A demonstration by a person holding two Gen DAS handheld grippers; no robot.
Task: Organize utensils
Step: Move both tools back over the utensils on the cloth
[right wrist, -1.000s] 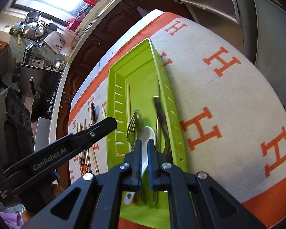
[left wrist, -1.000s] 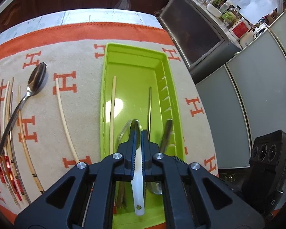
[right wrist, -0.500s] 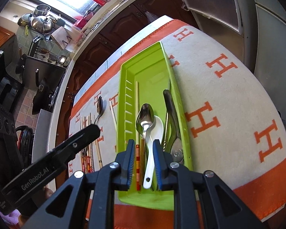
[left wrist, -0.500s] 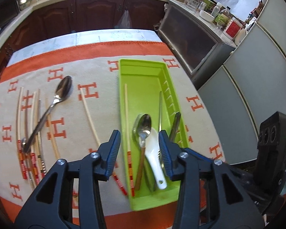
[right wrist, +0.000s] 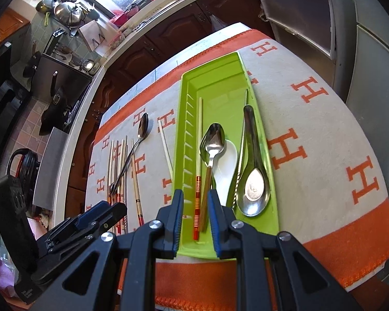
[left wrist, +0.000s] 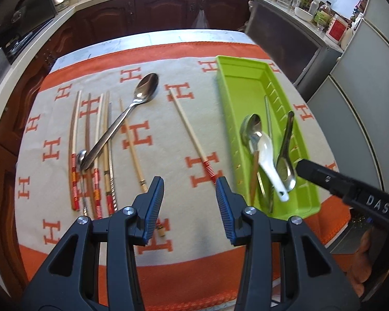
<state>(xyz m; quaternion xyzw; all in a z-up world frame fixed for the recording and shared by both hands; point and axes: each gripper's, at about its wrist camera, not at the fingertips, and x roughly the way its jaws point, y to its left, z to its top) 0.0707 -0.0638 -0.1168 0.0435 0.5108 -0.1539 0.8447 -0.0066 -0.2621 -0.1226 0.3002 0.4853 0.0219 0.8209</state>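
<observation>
A green tray [left wrist: 246,77] [right wrist: 215,75] lies on the cloth at the right. In it are a white spoon [left wrist: 268,160] [right wrist: 227,165], a wooden-handled spoon [right wrist: 212,140], a steel ladle spoon [right wrist: 255,184] and a chopstick [right wrist: 198,181]. A steel spoon [left wrist: 132,108] lies across several chopsticks [left wrist: 101,155] at the left. A single chopstick [left wrist: 192,134] lies mid-cloth. My left gripper [left wrist: 189,197] is open and empty above the cloth, left of the tray. My right gripper [right wrist: 194,207] is open and empty over the tray's near end.
The table carries a white and orange cloth [left wrist: 168,233] with H marks. Dark cabinets [left wrist: 155,7] and a counter stand behind. A grey appliance [left wrist: 363,98] stands at the right. The table's near edge lies just under both grippers.
My left gripper let go of the white spoon into the tray, opened wide and drew back to the left. My right gripper opened and pulled back toward the tray's near end.
</observation>
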